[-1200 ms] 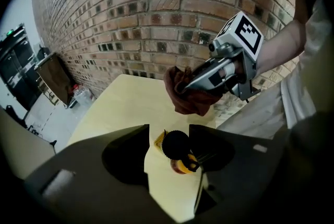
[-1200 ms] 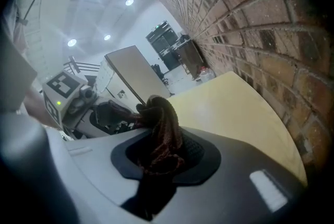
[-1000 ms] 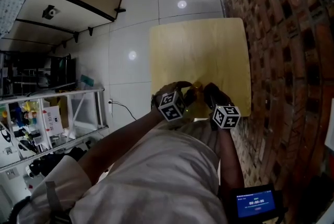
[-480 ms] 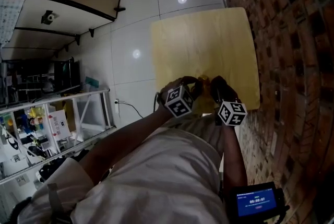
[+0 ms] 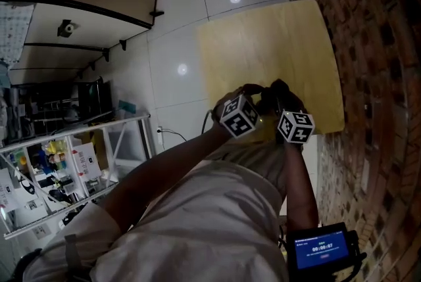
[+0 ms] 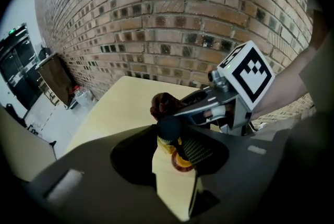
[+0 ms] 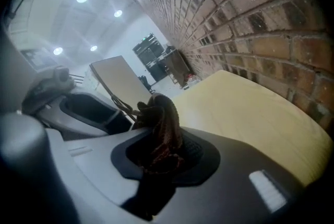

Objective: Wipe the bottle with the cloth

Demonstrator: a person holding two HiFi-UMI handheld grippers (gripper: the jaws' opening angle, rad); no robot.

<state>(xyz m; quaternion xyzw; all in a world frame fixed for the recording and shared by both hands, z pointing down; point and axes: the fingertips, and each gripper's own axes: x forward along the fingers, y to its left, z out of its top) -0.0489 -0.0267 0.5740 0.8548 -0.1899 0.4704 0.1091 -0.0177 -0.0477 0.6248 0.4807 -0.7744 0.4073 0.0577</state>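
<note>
**A:** Starting with the bottle, where is it?

**B:** A small bottle with a dark cap and a yellow-and-orange label (image 6: 168, 143) sits between the jaws of the left gripper (image 6: 176, 151). They are clamped on its body. It is held above the near edge of a pale wooden table (image 5: 276, 37).

**A:** How does it lie?

**B:** Its long axis seems to run roughly along the jaws, cap pointing away from the hand and the orange base nearer the palm. I cannot tell the exact tilt.

**A:** And the cloth?

**B:** A bunched, dark reddish-brown cloth (image 7: 162, 129) is pinched in the right gripper (image 7: 163, 151), whose jaws are closed on the wad. In the left gripper view the cloth comes in from the right and sits against the cap, at the bottle's far end.

**A:** So which hand does the wiping?

**B:** The right, I judge. Its cloth is already at the cap, so the stroke would probably run down the bottle's length toward the left jaws, which cover part of the label.

**A:** Anything around them?

**B:** A red brick wall (image 5: 368, 44) runs along the table's right side.
</note>
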